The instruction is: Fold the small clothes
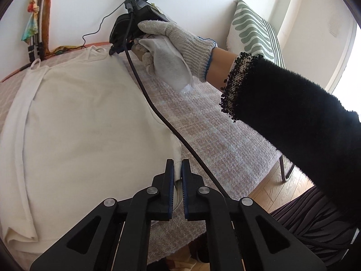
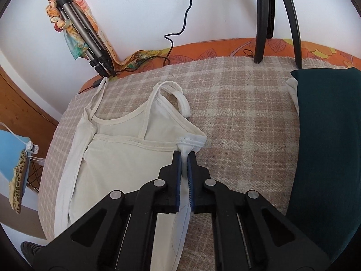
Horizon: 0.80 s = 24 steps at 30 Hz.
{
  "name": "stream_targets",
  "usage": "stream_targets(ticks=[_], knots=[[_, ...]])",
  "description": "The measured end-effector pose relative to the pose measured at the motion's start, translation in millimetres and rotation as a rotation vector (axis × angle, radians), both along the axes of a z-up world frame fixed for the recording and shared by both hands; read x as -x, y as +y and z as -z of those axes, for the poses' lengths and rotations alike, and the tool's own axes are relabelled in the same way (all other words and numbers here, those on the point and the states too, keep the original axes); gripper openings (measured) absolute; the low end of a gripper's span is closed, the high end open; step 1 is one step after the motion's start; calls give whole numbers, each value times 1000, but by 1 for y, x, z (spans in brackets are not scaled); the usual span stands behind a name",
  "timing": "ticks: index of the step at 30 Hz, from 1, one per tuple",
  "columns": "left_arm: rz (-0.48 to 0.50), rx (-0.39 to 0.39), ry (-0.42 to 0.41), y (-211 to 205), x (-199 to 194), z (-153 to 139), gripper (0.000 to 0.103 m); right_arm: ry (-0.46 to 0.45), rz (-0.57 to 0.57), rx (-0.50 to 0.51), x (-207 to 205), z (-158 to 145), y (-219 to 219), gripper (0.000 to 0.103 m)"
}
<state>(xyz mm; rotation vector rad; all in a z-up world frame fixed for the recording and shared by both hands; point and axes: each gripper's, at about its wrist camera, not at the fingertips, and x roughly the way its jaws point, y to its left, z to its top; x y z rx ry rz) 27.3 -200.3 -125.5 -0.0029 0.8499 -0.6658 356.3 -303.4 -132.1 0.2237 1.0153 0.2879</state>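
Right now I have both grippers clamped on the same cream camisole [image 2: 126, 158], which lies spread flat on the checked blanket [image 2: 237, 113] covering the table. My left gripper [image 1: 177, 169] has its jaws pinched tight on the garment's near edge, a fold of cream cloth squeezed between the blue pads. My right gripper [image 2: 185, 164] is clenched on the white elastic trim at the camisole's top corner, just below the strap loop [image 2: 180, 99] that curls onto the blanket. From the left wrist camera I can see my right hand [image 1: 171, 52] in a knitted work glove, wrapped around the far gripper's handle at the top end of the garment, with a black cable [image 1: 158, 110] trailing from it across the cloth and blanket toward me. A dark teal cloth [image 2: 327, 146] rests on the blanket to the right of the camisole, well apart from it. Against the white wall leans a folded tripod [image 2: 85, 36] draped with an orange patterned scarf [image 2: 74, 27], and a green-striped cushion [image 1: 252, 29] stands at the table's far right
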Motion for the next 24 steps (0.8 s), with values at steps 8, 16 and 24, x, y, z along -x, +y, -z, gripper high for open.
stream_targets(ticks=[8, 16, 24], knots=[[-90, 67, 2, 45, 2, -5, 5, -38, -9, -18, 4, -30, 24, 6], [-170, 106, 13, 81, 11, -3, 5, -37, 9, 36, -4, -33, 60, 6], [-229, 112, 47, 112, 8, 9, 5, -43, -41, 104, -17, -30, 115, 6]])
